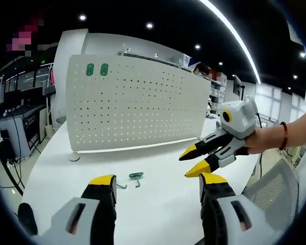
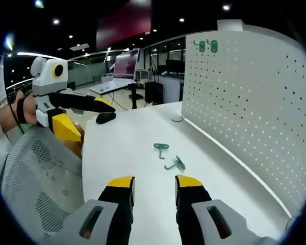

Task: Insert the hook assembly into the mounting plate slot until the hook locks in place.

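Two green hooks (image 2: 161, 148) (image 2: 175, 164) loose on white desk (image 2: 127, 138), just ahead of right gripper (image 2: 154, 185), between its jaws' line and pegboard (image 2: 255, 102). Both grippers' jaws wide, empty. Left gripper (image 1: 158, 182) also close; nearest hook (image 1: 136, 176) dead ahead.

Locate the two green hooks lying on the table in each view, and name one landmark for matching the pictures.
Left gripper view: green hooks lie low and centre-left on the white table, just beyond the left claw.
Right gripper view: green hooks lie near the centre, ahead of the right claw.
Shared landmark: the white pegboard with two green pieces near its top.
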